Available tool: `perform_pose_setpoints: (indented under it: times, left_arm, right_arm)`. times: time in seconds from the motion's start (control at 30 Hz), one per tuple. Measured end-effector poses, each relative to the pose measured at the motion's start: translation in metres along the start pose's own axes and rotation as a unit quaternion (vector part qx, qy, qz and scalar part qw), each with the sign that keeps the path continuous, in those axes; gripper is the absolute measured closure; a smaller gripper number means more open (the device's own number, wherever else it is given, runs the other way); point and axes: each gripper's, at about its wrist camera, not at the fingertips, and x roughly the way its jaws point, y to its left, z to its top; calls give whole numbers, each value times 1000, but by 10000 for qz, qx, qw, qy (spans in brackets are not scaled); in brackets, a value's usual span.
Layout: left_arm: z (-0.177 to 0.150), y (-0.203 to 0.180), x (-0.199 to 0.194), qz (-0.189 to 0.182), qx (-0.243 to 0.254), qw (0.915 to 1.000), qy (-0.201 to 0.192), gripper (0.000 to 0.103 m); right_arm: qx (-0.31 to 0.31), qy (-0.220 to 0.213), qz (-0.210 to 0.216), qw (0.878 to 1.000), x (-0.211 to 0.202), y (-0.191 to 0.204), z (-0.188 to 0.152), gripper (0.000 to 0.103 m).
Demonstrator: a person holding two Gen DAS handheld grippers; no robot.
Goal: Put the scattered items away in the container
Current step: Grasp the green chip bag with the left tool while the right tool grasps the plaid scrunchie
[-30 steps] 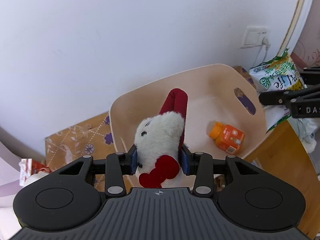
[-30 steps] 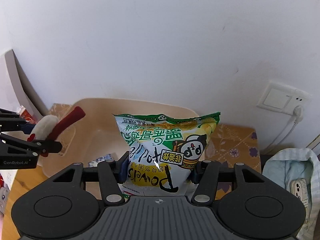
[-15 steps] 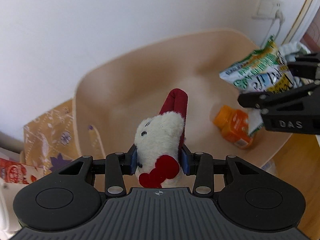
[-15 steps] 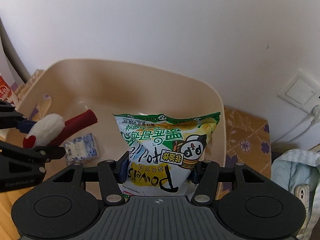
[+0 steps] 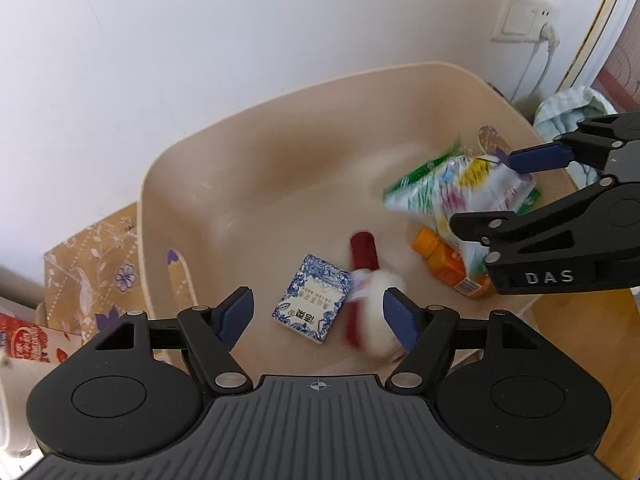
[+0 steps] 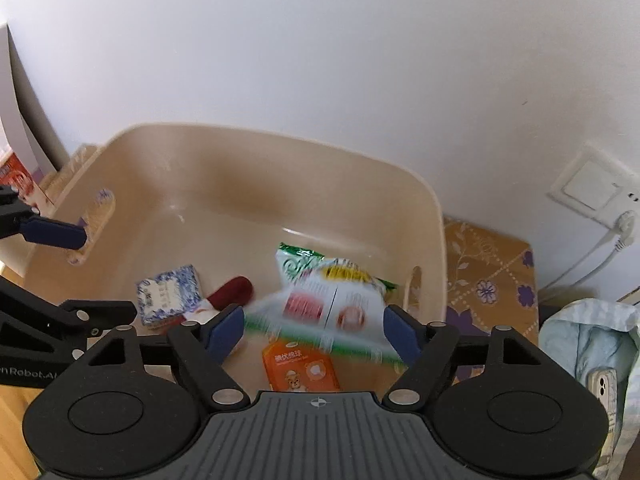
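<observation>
A beige plastic tub (image 5: 192,152) (image 6: 260,140) stands against the white wall. My left gripper (image 5: 318,314) is open above the tub. A white and red plush toy (image 5: 376,312) (image 6: 230,294), motion-blurred, is inside the tub beside a blue-patterned packet (image 5: 312,304) (image 6: 168,294). My right gripper (image 6: 314,330) is open; a green and white chip bag (image 5: 460,188) (image 6: 332,296), blurred, is in the tub below it, over an orange pouch (image 5: 450,266) (image 6: 300,368). The right gripper also shows in the left wrist view (image 5: 520,196).
A wooden table (image 5: 592,344) carries the tub. A floral patterned box (image 5: 88,268) (image 6: 488,272) stands behind it. A wall socket with a plug (image 5: 528,20) (image 6: 596,196) is at the right. A pale cloth bundle (image 6: 588,344) with a phone lies far right.
Both grippers opened over the tub. The plush toy left the left gripper and the chip bag left the right gripper; both are now in the tub.
</observation>
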Motion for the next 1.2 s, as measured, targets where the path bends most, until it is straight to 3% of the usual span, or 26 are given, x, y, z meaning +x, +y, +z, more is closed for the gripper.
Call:
perform_pose_setpoints:
  times: [0.03, 0.27, 0.33, 0.5, 0.63, 0.77, 0.93, 1.2]
  left_arm:
    - [-1, 1, -5, 1, 0, 10000, -38, 30]
    - [-24, 2, -49, -87, -30, 9995, -292, 26]
    - [-35, 3, -60, -107, -51, 9994, -335, 26]
    - [-67, -1, -85, -74, 80, 9986, -516, 24]
    - [-90, -1, -94, -194, 66, 9989, -416, 24]
    - [-117, -6, -103, -282, 368, 9981, -412, 24]
    - [-149, -15, -106, -293, 705, 9968, -239, 24]
    - [-189, -39, -93, -607, 1117, 9918, 145, 24]
  right_arm:
    - [53, -65, 29, 10000, -8, -2, -2, 16]
    - [509, -429, 318, 9973, -50, -10, -17, 13]
    - [524, -528, 277, 9968, -66, -16, -31, 7]
    - [68, -737, 174, 9971, -92, -9, -58, 5]
    - [-66, -822, 337, 9960, -106, 2, -78, 0]
    - [-124, -909, 584, 9941, -129, 14, -102, 0]
    - [-137, -728, 820, 9939, -145, 32, -134, 0]
    - [-196, -330, 1020, 9940, -142, 54, -186, 0]
